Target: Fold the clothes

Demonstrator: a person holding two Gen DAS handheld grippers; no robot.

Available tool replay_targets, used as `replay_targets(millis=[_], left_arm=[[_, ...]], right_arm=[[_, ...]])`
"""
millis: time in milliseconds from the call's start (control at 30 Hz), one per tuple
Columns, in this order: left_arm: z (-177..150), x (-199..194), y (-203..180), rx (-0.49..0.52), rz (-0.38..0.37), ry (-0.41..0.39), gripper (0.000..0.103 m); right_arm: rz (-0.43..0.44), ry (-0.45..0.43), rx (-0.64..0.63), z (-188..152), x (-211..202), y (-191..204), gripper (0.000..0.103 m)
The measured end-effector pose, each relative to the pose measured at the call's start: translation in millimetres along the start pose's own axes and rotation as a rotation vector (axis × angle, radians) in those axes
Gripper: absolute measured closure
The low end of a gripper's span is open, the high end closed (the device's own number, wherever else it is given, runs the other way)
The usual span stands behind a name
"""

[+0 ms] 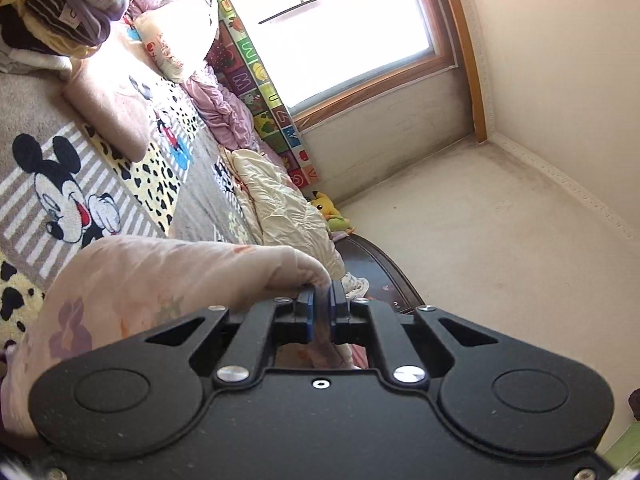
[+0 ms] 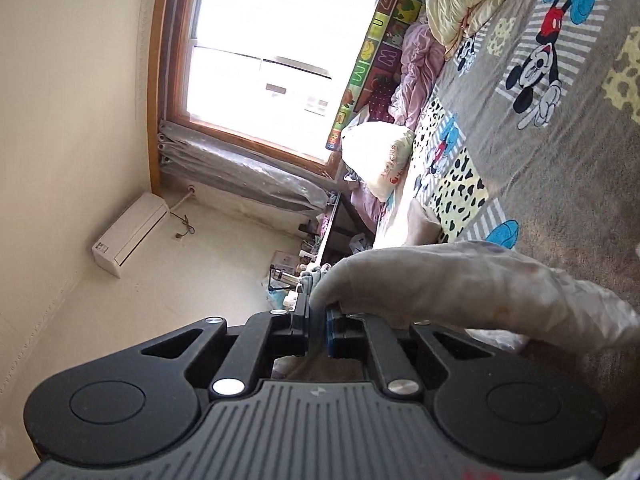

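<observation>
both tongs, left point(image 1: 321, 296) and right point(image 2: 318, 312), are clenched on one pale floral garment point(image 1: 160, 280) (held taut between them) above the blanket point(image 1: 48, 112).

A garment point(image 1: 132, 280) hangs above the bed point(image 1: 24, 128), pinched at one end in the left hand-held gripper point(image 1: 321, 294) and at the other in the right hand-held gripper point(image 2: 318, 312). A folded piece point(image 1: 112, 108) lies on the bed. A clothes pile point(image 1: 60, 8) sits at one bed corner. Quilts point(image 1: 280, 200) line the bed's window-side edge.
</observation>
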State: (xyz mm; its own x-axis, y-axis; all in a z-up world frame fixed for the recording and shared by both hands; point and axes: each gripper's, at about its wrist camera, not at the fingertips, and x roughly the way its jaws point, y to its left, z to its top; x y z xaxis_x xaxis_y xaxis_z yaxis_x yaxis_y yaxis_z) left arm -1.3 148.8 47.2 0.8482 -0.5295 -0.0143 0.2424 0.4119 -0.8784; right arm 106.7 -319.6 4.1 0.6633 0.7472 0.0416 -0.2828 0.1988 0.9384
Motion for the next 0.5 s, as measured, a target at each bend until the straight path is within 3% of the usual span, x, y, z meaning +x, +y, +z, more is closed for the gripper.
replay_targets(millis=[167,367,500], left_arm=[[26.7,3.2,-24.3,0.055,-0.049,-0.052,0.098],[56.3,53.0,3.2,0.05,0.049,-0.033,0.098],[87.9,110.5,24.5,0.076,0.109,-0.023,0.098]], right_arm=[[0.044,0.004,-0.032,19.0,15.1,22.1,0.093],[-0.045,0.011,-0.011,45.8,59.5,-5.1,0.093],[-0.102,-0.065,-0.096,72.0,99.9,-14.9,0.093]])
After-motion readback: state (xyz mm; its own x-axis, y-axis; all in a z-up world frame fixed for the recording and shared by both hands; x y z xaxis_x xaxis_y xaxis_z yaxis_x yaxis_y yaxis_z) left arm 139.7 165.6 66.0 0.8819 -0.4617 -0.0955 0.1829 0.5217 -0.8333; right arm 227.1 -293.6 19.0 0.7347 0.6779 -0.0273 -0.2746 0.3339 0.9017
